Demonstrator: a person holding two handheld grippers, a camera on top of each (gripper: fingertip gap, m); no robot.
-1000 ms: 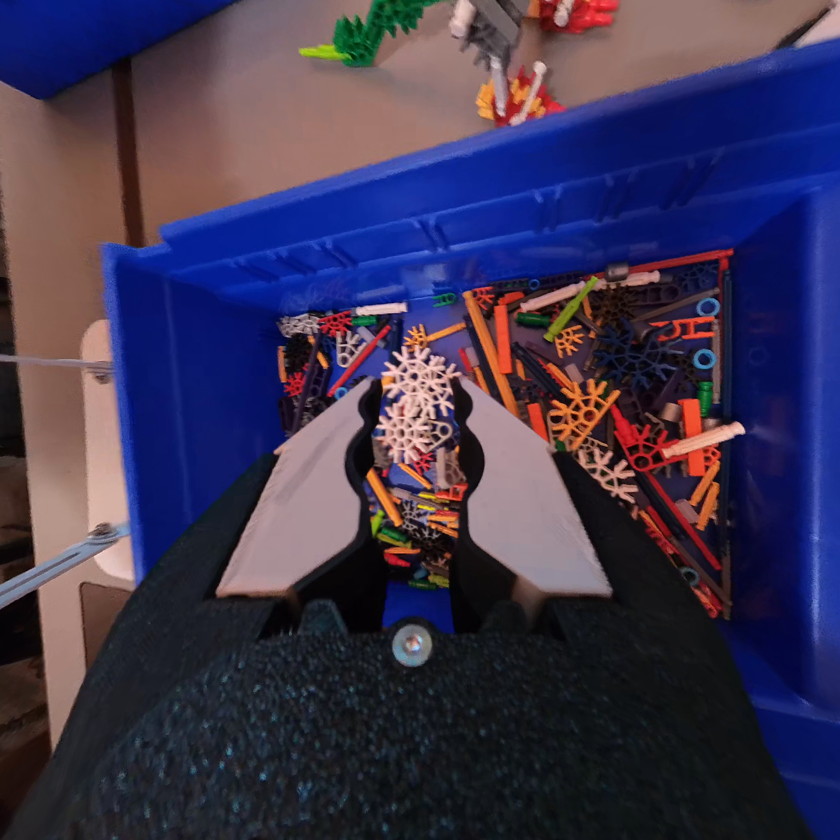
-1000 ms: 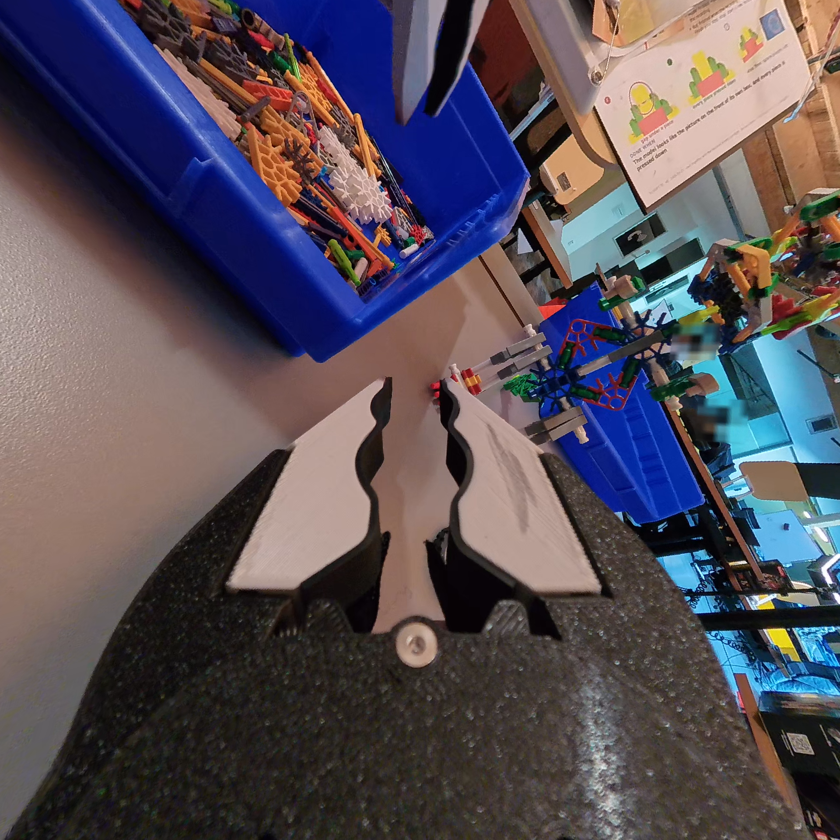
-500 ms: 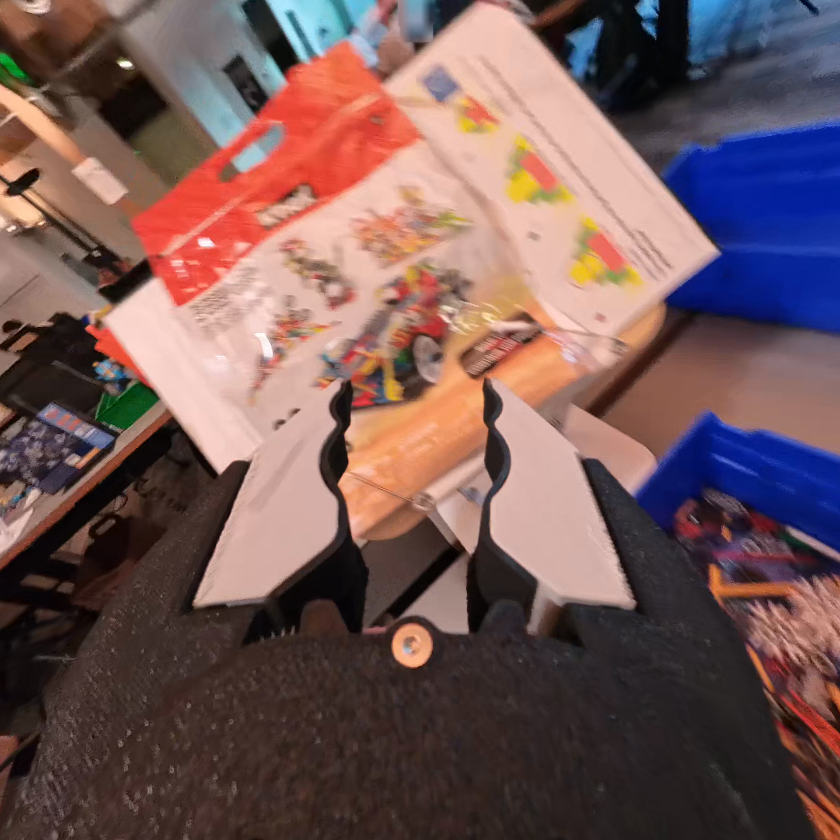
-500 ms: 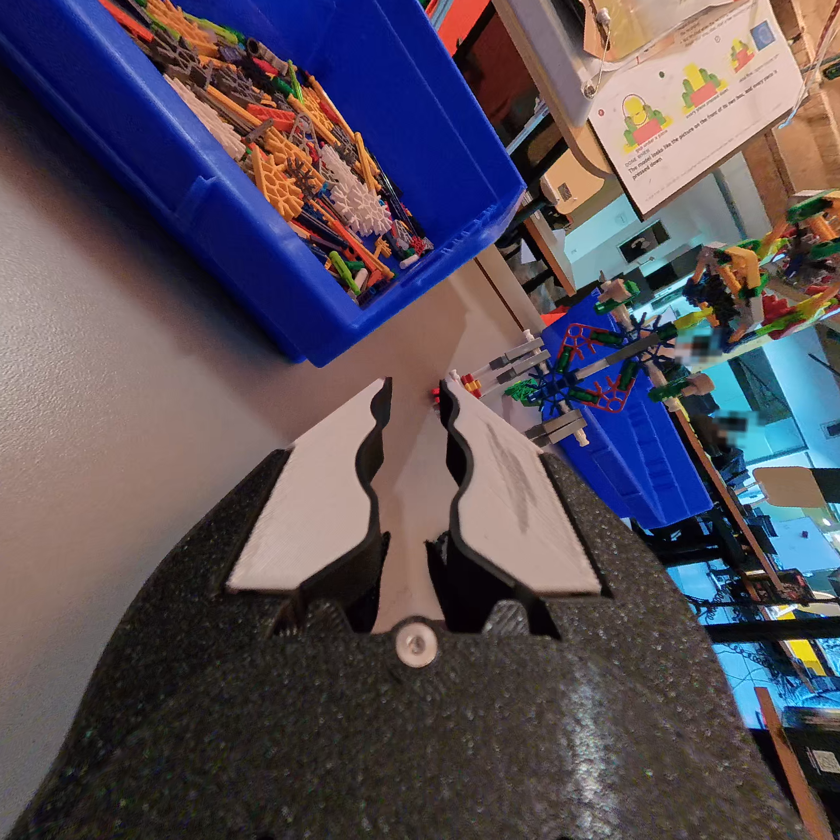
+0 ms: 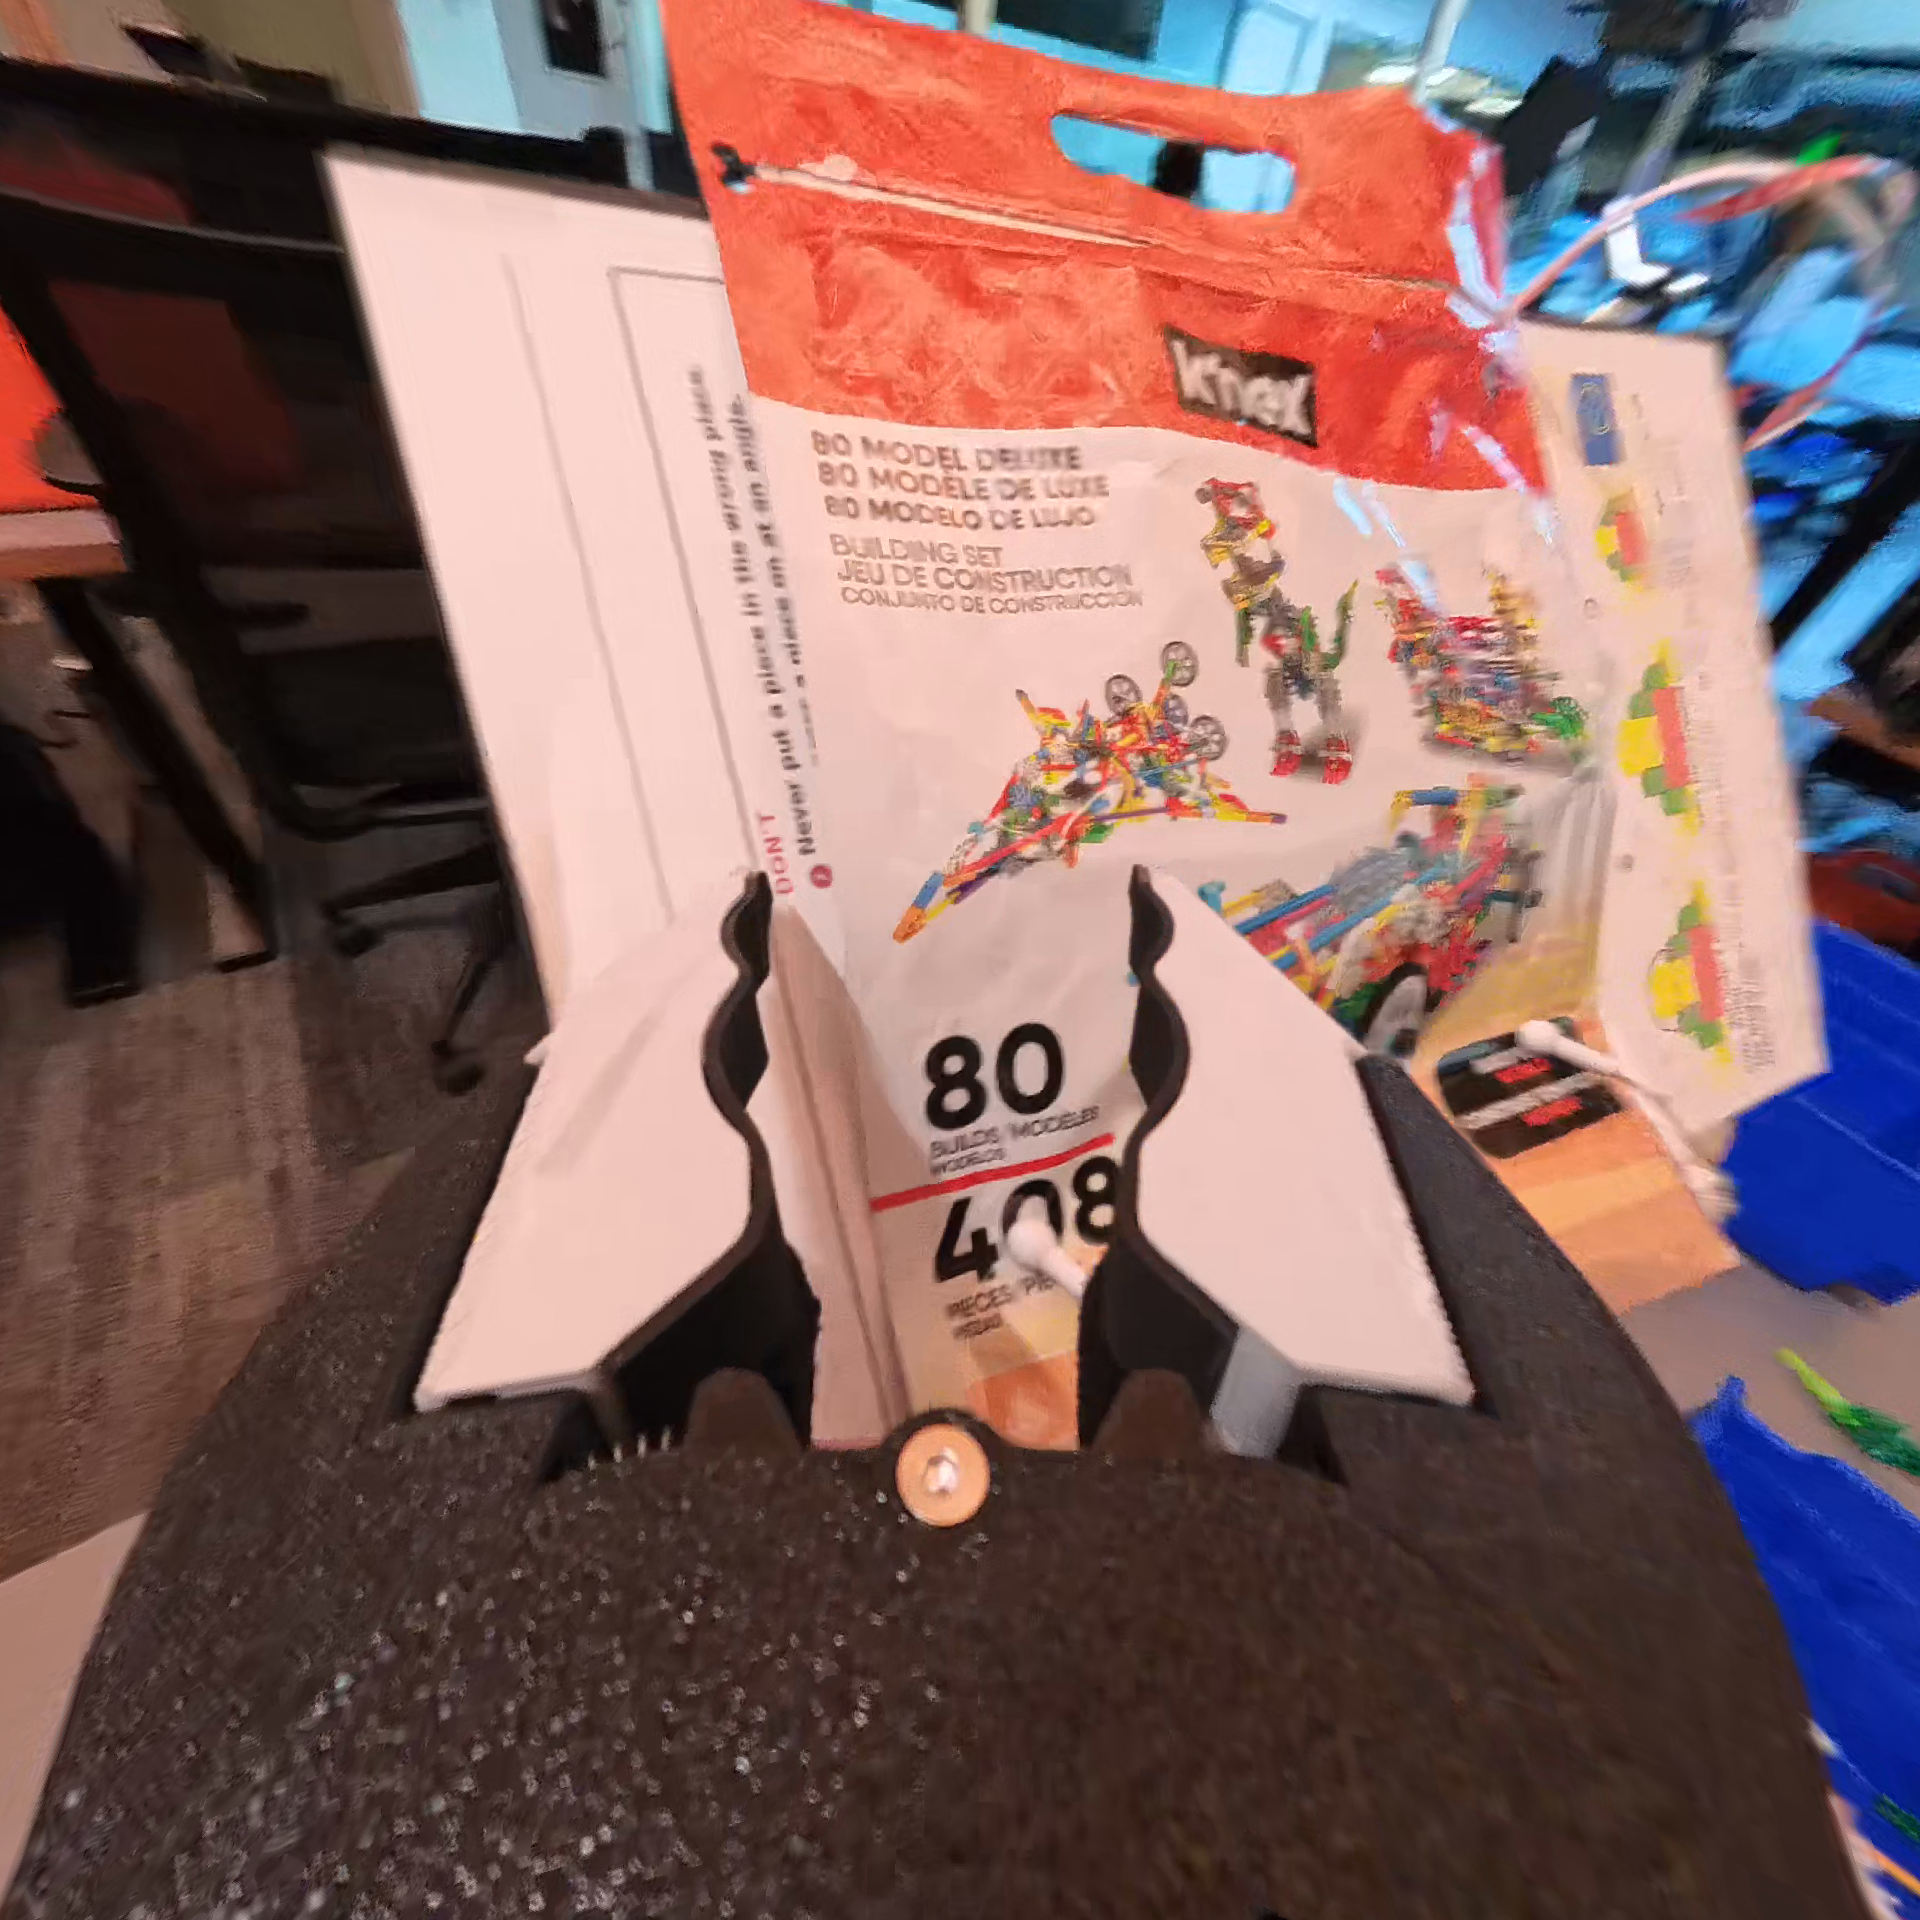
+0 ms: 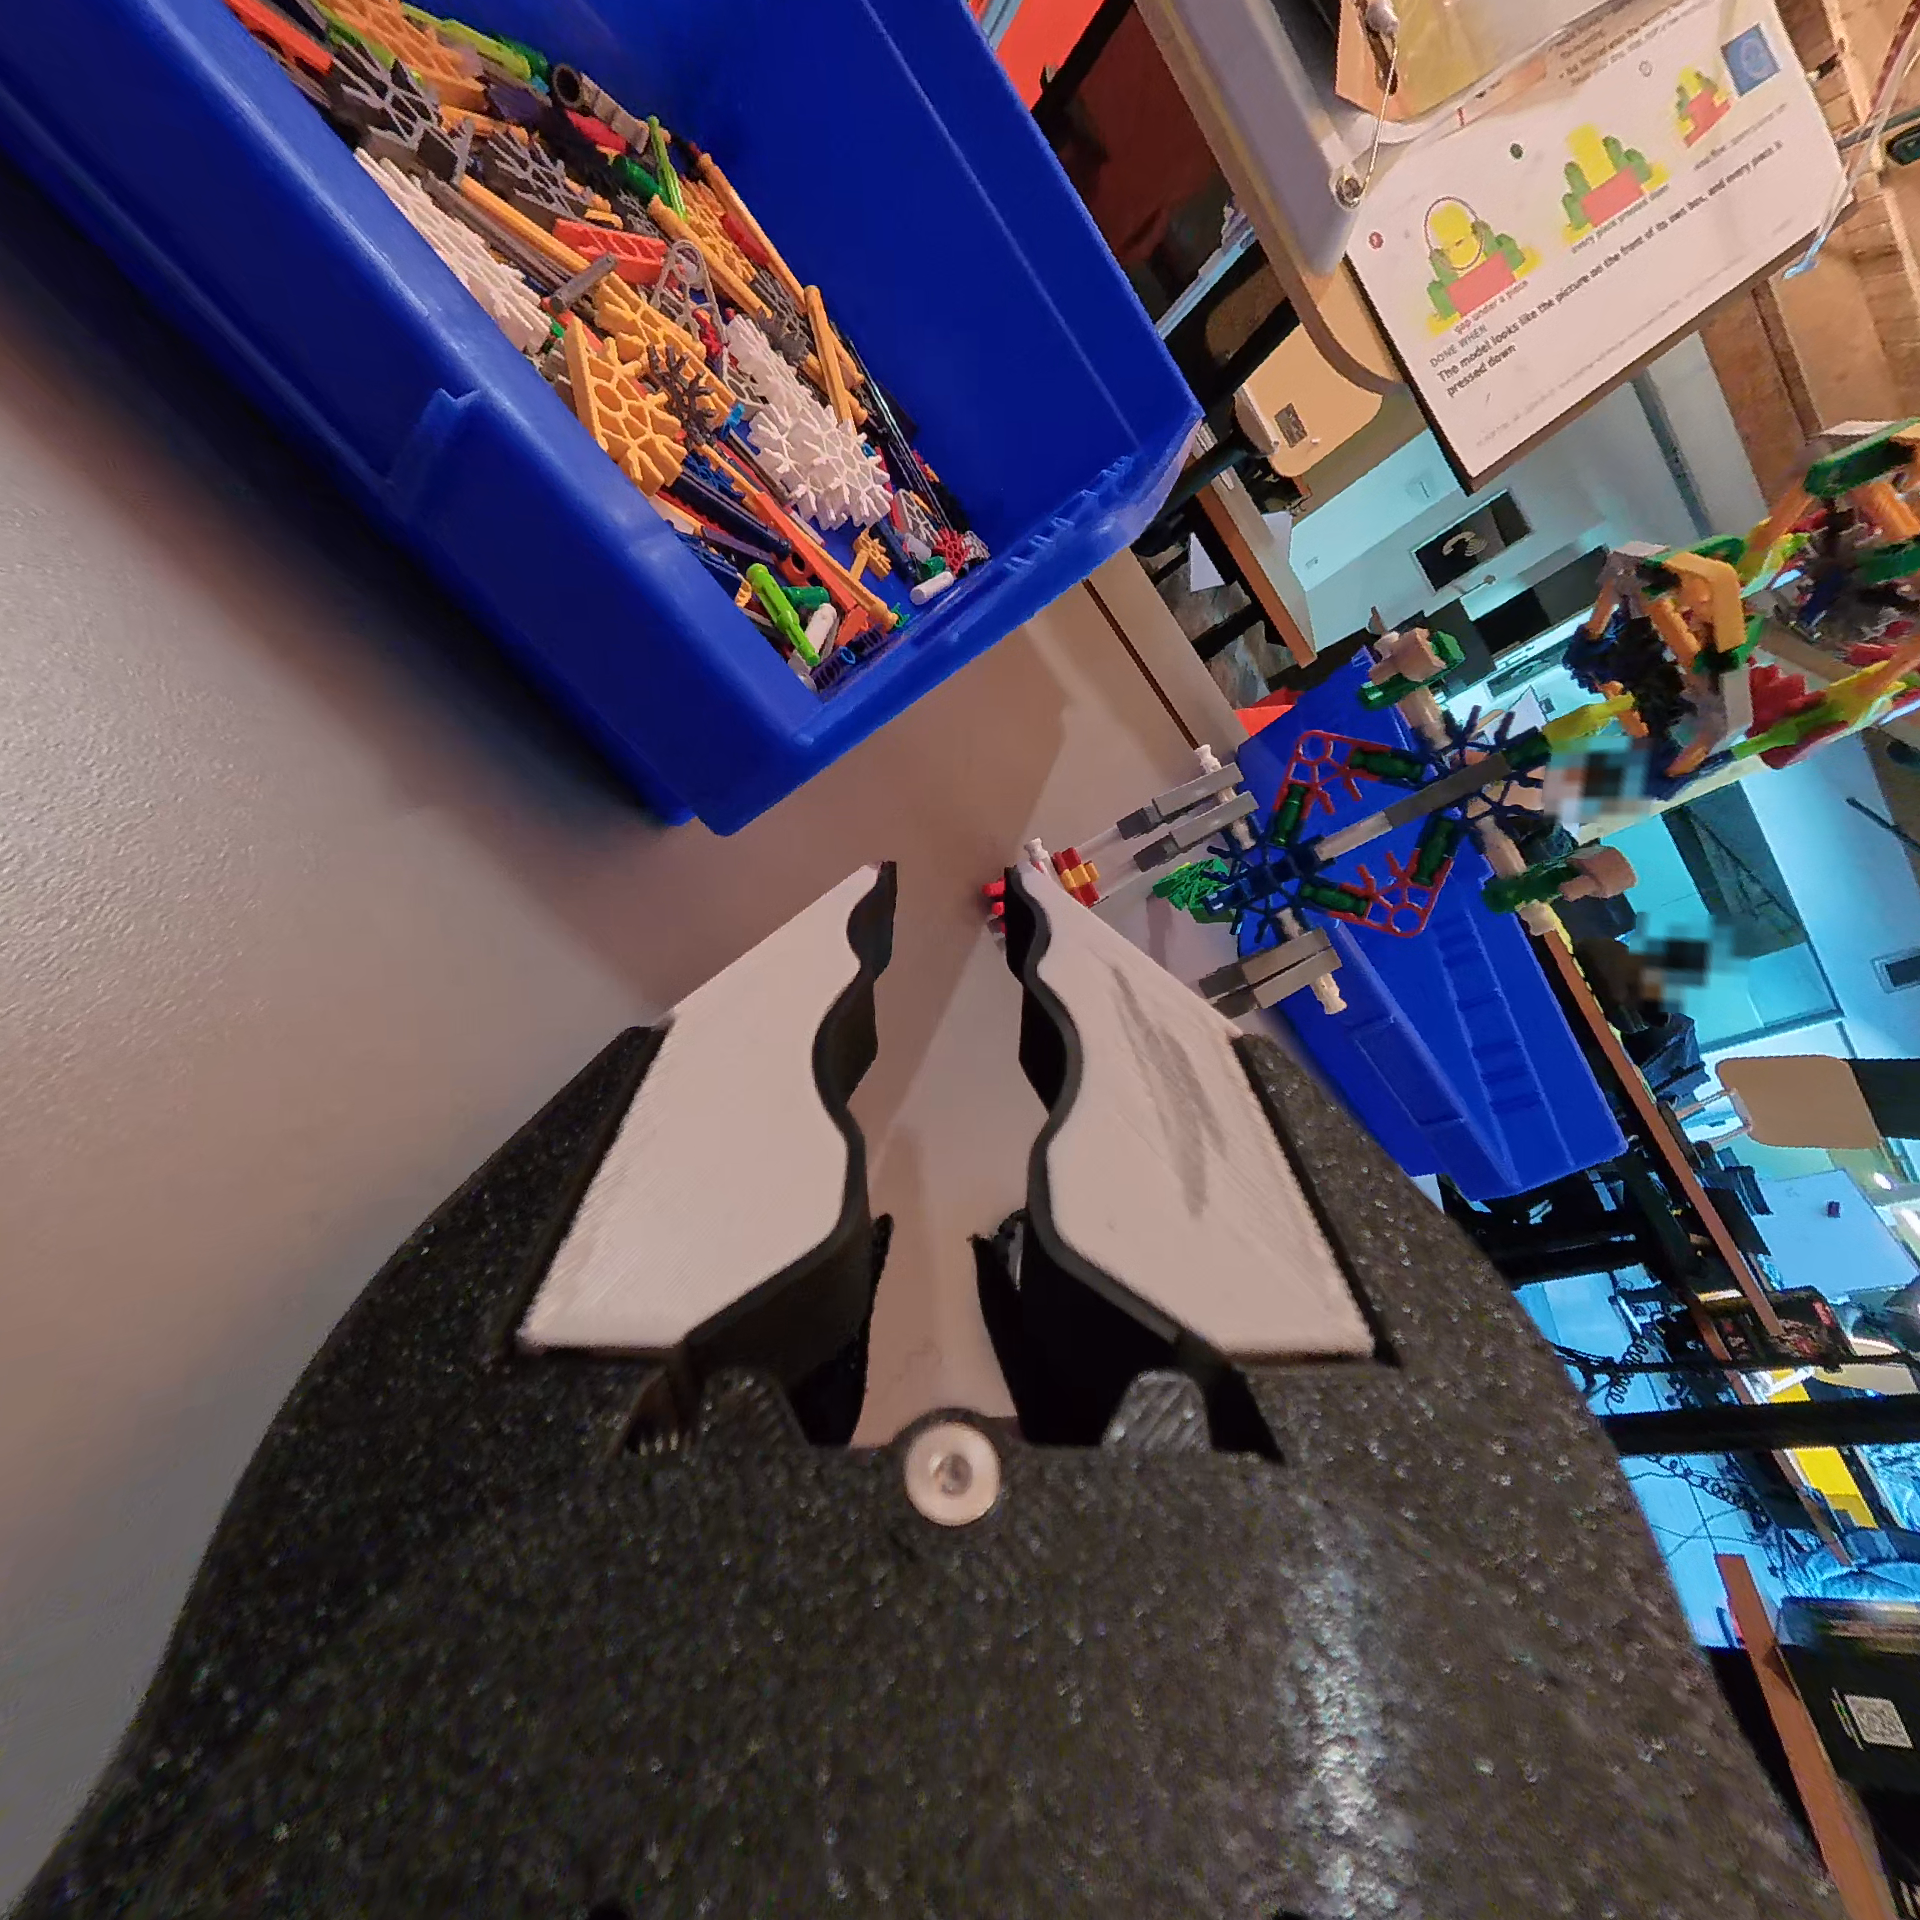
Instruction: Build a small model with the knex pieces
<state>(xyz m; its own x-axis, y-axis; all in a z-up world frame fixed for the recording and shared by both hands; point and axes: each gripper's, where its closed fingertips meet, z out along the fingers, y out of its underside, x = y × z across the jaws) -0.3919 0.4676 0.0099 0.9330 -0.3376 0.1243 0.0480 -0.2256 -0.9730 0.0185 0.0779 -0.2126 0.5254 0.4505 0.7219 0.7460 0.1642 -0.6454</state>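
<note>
**Left tongs face a hanging toy bag; right tongs idle over the desk**

The left tongs (image 5: 940, 904) stand spread wide, with nothing between the fingers. Straight ahead of them hangs a plastic bag (image 5: 1091, 582) with an orange top, a cut-out handle and pictures of colourful models on its white front. Behind the bag stands a white printed sheet (image 5: 582, 540), and a second sheet with block drawings (image 5: 1673, 748) shows at its right edge. A white rod (image 5: 1049, 1257) with a knobbed end pokes up just beside the inner face of the right-hand finger; whether it touches the finger I cannot tell. Part of a blue bin (image 5: 1829, 1195) sits low at the right. This view is blurred.

The right tongs (image 6: 945, 883) are slightly parted, a narrow gap between the tips, and empty. They lie low over the pale desk (image 6: 260, 883). Ahead and to the left sits a blue bin (image 6: 582, 540) full of mixed rods and connectors, among them white snowflake-shaped pieces (image 6: 821, 447) and orange fan-shaped ones (image 6: 623, 395). Just past the fingertips on the right stands a built model (image 6: 1320, 873) of blue, red and green connectors with grey rods, in front of another blue bin (image 6: 1455, 1039). A larger multicoloured model (image 6: 1745, 623) rises at the far right, and an instruction sheet (image 6: 1579, 218) hangs above.
</note>
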